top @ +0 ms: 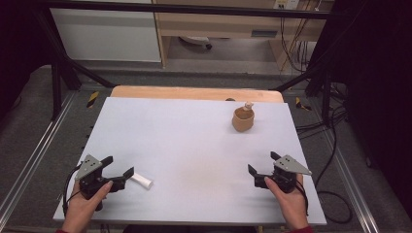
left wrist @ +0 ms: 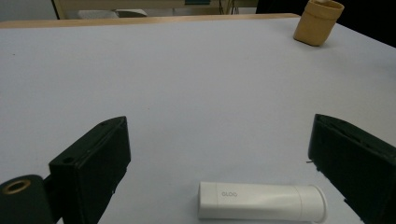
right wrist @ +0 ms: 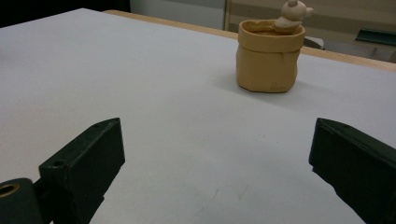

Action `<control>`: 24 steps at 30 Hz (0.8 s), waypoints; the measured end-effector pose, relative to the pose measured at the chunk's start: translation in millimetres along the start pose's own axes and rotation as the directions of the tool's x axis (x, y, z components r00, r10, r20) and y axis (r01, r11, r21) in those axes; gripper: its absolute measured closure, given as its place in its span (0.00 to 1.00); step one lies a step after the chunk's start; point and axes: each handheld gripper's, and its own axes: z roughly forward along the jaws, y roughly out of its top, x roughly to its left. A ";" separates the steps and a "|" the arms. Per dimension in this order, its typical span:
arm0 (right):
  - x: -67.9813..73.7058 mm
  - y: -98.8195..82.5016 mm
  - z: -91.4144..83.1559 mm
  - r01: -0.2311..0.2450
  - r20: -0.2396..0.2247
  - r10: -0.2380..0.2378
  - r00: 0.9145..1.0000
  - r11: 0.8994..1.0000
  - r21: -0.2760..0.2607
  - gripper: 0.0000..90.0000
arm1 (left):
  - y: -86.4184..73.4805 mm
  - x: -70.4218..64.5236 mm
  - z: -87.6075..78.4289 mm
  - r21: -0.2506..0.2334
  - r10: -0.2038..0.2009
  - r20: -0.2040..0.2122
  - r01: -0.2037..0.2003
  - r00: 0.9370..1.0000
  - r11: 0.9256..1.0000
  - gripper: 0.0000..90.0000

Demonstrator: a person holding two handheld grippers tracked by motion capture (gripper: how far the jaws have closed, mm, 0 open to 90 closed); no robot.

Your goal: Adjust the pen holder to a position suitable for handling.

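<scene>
White tube laid flat on the tabletop, framed between the left gripper fingers, spread wide, untouched, right gripper fingers likewise parted, nothing held.

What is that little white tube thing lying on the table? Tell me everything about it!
The white tube is a short, smooth cylinder that looks like plastic, with small grey letters near one end and a slightly wider cap-like rim at the other. It lies flat on its side on the pale table, near the front left corner. It sits just ahead of the left gripper, between its open black fingers, and nothing but the table touches it.
</scene>
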 end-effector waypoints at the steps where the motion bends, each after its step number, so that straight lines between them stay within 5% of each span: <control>1: 0.1 0.0 0.0 0.000 0.000 0.000 1.000 1.000 0.001 0.04 | 0.0 0.5 -0.2 0.000 -0.002 -0.003 0.002 1.000 1.000 0.07; 24: 0.7 -0.2 -0.3 0.002 0.004 -0.002 1.000 1.000 0.017 0.04 | -1.7 2.9 0.5 0.037 0.011 -0.028 -0.010 1.000 0.999 0.08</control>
